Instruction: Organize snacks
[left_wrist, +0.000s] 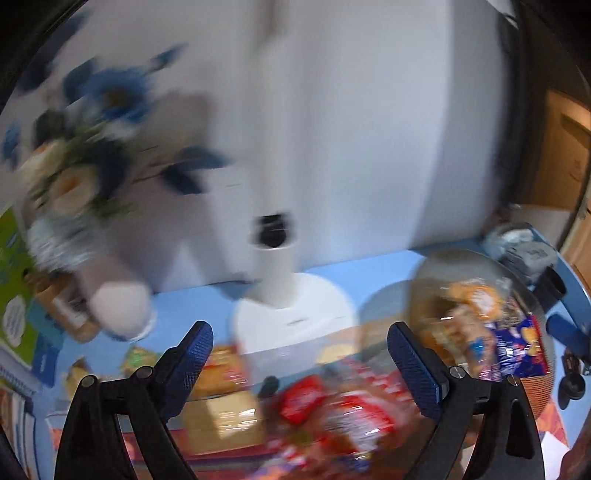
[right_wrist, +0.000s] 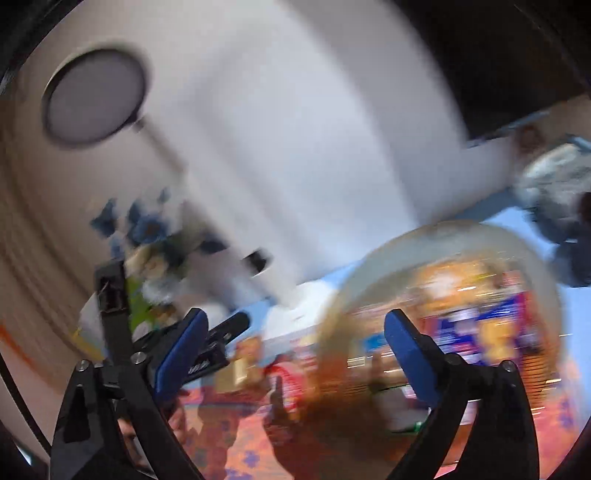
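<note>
Both views are blurred by motion. In the left wrist view my left gripper (left_wrist: 300, 341) is open and empty above a clear box (left_wrist: 258, 369) of red snack packs (left_wrist: 303, 400). A round woven basket (left_wrist: 532, 391) with blue and orange snack bags (left_wrist: 517, 347) stands to its right. In the right wrist view my right gripper (right_wrist: 295, 332) is open and empty, tilted, just in front of the same basket (right_wrist: 443, 295). The left gripper (right_wrist: 207, 354) shows at its left.
A white lamp-like stand (left_wrist: 291, 310) sits on the blue table (left_wrist: 380, 273) behind the box. A vase of blue and white flowers (left_wrist: 85, 147) stands at the left by a green box (left_wrist: 11, 280). A white wall is behind. A grey device (left_wrist: 524, 254) is at the right.
</note>
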